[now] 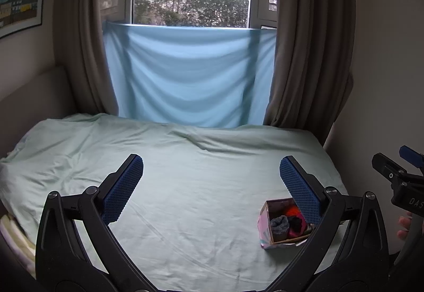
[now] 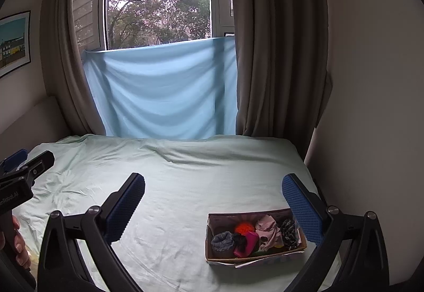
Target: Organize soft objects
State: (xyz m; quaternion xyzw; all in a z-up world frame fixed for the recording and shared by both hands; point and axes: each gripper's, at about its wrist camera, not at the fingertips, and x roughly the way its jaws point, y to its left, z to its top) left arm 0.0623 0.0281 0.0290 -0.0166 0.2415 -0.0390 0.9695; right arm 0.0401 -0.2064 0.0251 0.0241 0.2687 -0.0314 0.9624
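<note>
Both grippers' fingers (image 1: 124,186) (image 2: 302,207) spread empty over the bed (image 2: 185,186), beside the sock-filled box (image 2: 254,257).

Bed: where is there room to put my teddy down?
Lots of room. The green sheet is bare from the blue cloth at the window down to both grippers, and all along the left side. The only crowded spot is the front right corner, where the box full of socks sits.

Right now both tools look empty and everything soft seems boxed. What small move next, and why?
Probably ease the right tool back and hold. Both it and the left tool are open and empty, the box already holds the socks and other soft items, and nothing loose shows on the sheet.
</note>
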